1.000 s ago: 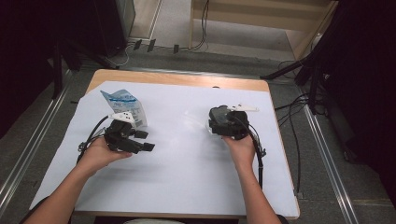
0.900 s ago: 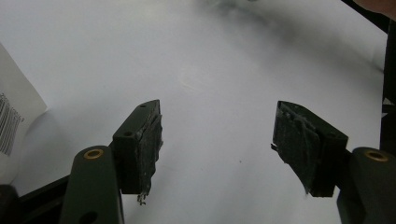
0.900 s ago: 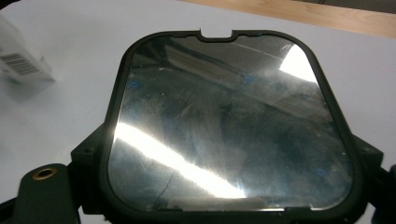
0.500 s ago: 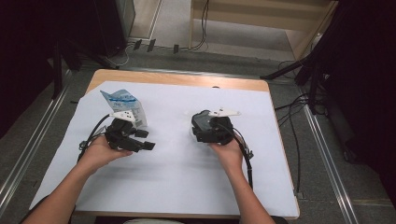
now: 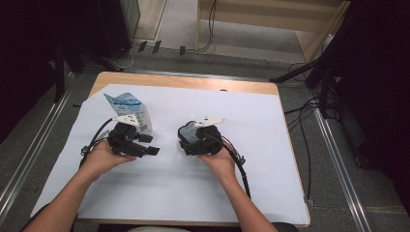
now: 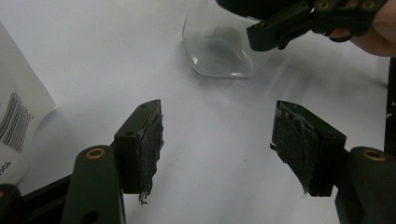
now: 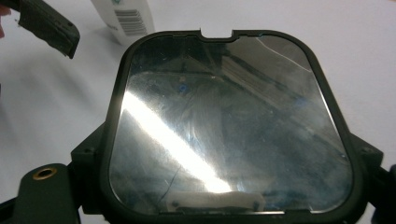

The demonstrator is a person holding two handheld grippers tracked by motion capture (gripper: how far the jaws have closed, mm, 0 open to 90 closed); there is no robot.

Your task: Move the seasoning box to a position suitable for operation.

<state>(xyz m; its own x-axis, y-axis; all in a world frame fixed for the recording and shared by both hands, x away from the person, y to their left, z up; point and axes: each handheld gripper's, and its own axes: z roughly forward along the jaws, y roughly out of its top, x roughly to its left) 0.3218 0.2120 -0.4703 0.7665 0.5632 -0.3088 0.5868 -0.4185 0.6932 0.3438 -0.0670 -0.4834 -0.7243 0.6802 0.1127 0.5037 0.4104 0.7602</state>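
A clear plastic container point(image 5: 189, 137) with a black-rimmed see-through lid point(image 7: 229, 116) sits between the jaws of my right gripper point(image 5: 194, 141), which is shut on its sides at the table's middle. Its clear base point(image 6: 219, 42) shows ahead in the left gripper view. My left gripper point(image 5: 147, 145) rests to its left, jaws wide open with nothing between them point(image 6: 219, 144). A blue and white pouch point(image 5: 128, 108) stands just behind the left gripper; its barcoded side point(image 6: 18, 112) shows at the left edge.
A white sheet point(image 5: 270, 145) covers the wooden table point(image 5: 183, 82). Black cables point(image 5: 241, 169) trail from both grippers toward the person. Metal rails and floor cables point(image 5: 309, 121) run beside the table. The pouch's bottom point(image 7: 126, 16) shows beyond the lid.
My right gripper has carried the container leftward, close to the left gripper. The left gripper and the pouch have stayed put.
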